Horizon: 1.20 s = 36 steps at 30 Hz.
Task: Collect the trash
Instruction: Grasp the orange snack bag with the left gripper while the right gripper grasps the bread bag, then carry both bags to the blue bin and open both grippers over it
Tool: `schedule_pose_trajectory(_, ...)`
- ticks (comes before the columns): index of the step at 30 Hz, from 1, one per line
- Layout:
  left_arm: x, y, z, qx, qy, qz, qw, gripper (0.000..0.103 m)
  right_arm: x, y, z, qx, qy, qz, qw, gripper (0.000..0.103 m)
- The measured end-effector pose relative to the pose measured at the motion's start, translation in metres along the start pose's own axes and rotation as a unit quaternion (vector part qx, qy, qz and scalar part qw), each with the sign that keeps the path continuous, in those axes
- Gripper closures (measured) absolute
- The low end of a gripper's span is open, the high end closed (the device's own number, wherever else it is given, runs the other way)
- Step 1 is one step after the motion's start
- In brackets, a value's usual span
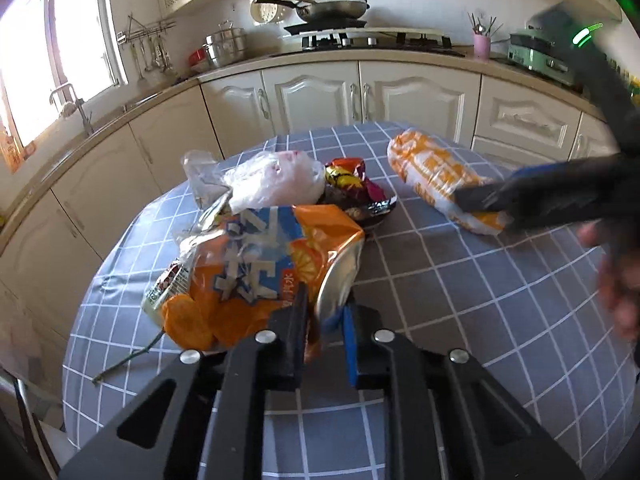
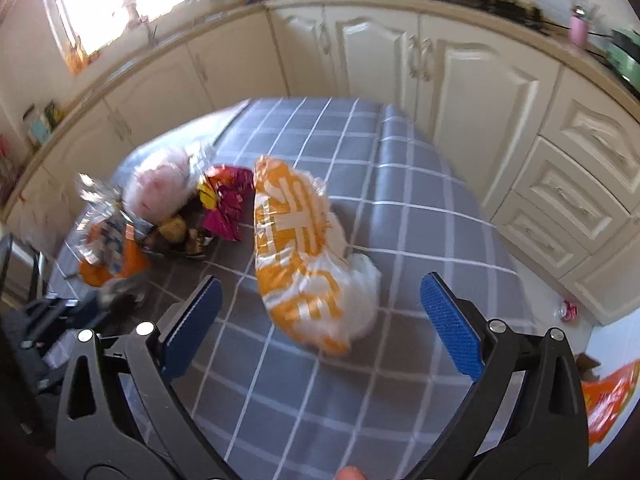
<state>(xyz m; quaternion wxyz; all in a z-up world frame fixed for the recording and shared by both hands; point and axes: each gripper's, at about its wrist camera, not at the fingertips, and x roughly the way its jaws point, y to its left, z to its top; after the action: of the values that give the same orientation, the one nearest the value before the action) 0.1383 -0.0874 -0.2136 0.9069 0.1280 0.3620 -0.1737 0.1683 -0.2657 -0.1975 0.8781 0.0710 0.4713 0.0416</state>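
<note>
A: What is the left gripper (image 1: 326, 316) doing?

B: Its jaws are pinched nearly together on the near edge of the orange and blue snack bag (image 1: 256, 276), whose silver lining is folding between the blue pads. The bag is lying on the grey checked tablecloth (image 1: 460, 312), and its lower edge is hiding behind the gripper's black frame.

A: And the right gripper (image 2: 320, 320)?

B: Its jaws are standing wide, gripping nothing. The orange and white plastic bag (image 2: 300, 256) is lying on the cloth between and just beyond the fingertips, apart from both pads. The left wrist view is showing that gripper only as a dark blur over the bag's near end.

A: What else is sitting there?

B: A crumpled clear plastic bag (image 1: 276, 176) and a red and yellow wrapper (image 1: 352, 180) are bunching behind the snack bag, over something dark that is mostly covered. The print on every wrapper is too smeared to read. A hand (image 1: 618, 280) is cut off at the right edge.
</note>
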Motion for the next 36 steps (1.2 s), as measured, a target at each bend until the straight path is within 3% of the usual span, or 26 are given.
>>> schedule_pose_trajectory(1,-0.002,0.002,0.0,-0.006,-0.004,-0.001,1.0,0.089,0.005,0.002,-0.001,-0.006,0.007,0.004,1.0,0.022)
schedule_pose_trajectory(2,-0.006,0.005,-0.001,-0.011,-0.008,-0.001,0.9999,0.091,0.007,0.002,-0.004,-0.005,0.012,0.006,1.0,0.057)
schedule_pose_trajectory(9,-0.041,0.02,-0.003,-0.058,-0.047,-0.047,0.9961,0.092,-0.028,-0.006,-0.022,0.022,-0.018,0.041,0.999,0.062)
schedule_pose_trajectory(18,-0.082,0.005,0.005,-0.08,-0.083,-0.123,0.9857,0.092,-0.086,-0.027,-0.03,0.048,-0.066,0.056,0.995,0.062)
schedule_pose_trajectory(28,-0.108,-0.038,0.03,-0.063,-0.119,-0.168,0.9765,0.092,-0.13,-0.056,-0.043,0.083,-0.11,0.06,0.989,0.062)
schedule_pose_trajectory(36,-0.114,-0.108,0.071,-0.018,-0.143,-0.232,0.962,0.092,-0.183,-0.128,-0.064,0.139,-0.162,0.03,0.977,0.062)
